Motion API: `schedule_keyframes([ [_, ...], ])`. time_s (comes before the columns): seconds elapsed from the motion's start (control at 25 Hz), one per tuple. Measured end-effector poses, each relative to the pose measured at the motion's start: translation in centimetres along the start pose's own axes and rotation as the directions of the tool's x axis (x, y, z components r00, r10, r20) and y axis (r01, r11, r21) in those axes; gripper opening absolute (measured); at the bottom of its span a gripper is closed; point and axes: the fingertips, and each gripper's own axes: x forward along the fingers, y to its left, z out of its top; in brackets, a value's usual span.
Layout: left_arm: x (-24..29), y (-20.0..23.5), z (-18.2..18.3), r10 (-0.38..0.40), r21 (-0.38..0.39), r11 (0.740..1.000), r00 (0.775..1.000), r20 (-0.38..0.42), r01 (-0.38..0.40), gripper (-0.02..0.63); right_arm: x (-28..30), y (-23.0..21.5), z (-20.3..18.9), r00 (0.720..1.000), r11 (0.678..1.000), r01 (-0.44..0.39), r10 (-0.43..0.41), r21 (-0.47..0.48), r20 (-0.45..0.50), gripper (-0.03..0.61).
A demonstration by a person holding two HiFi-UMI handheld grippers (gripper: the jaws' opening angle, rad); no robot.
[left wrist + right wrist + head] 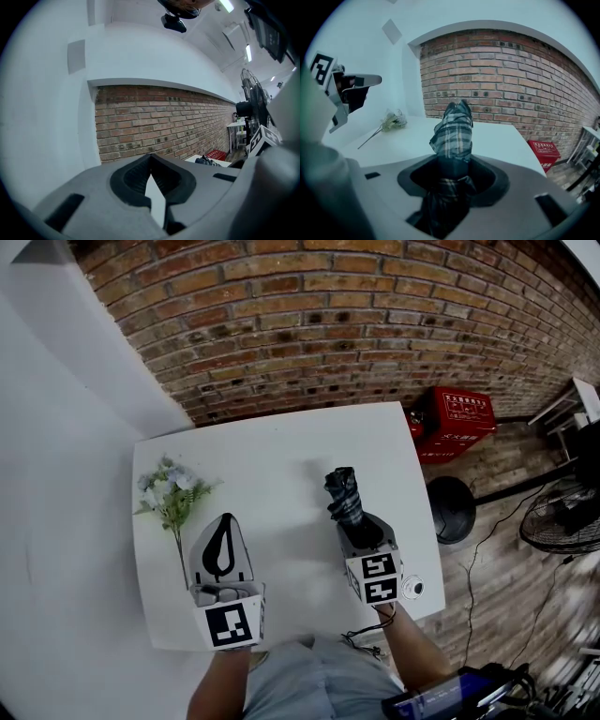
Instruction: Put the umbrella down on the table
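Observation:
A folded plaid umbrella (342, 495) sticks out forward from my right gripper (354, 524), whose jaws are shut on its lower part. In the right gripper view the umbrella (452, 131) rises out of the gripper (452, 164) and hangs over the white table (497, 140), tilted down toward it. I cannot tell whether its tip touches the table (272, 456). My left gripper (225, 519) hovers at the table's near left, tips together and nothing between them. In its own view the left gripper (150, 157) points level at the brick wall.
A spray of artificial flowers (173, 493) lies on the table's left side, also in the right gripper view (391, 121). A red crate (459, 418), a black round base (453, 507) and a floor fan (562, 512) stand right of the table. A small round object (412, 589) sits at the near right corner.

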Motion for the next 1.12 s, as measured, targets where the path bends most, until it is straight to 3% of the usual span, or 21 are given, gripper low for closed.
schedule_keyframes([
  [0.92,-0.2,1.3,-1.1,0.013,-0.018,1.000,1.000,-0.026,-0.013,0.005,2.4,0.1,-3.3,0.981,0.998,-0.018,0.027,0.053,-0.190,0.202],
  [1.12,-0.4,1.7,-1.2,0.016,-0.015,1.000,0.999,-0.029,-0.016,0.005,2.9,0.1,-3.6,0.976,0.998,-0.016,0.027,0.053,-0.214,0.238],
])
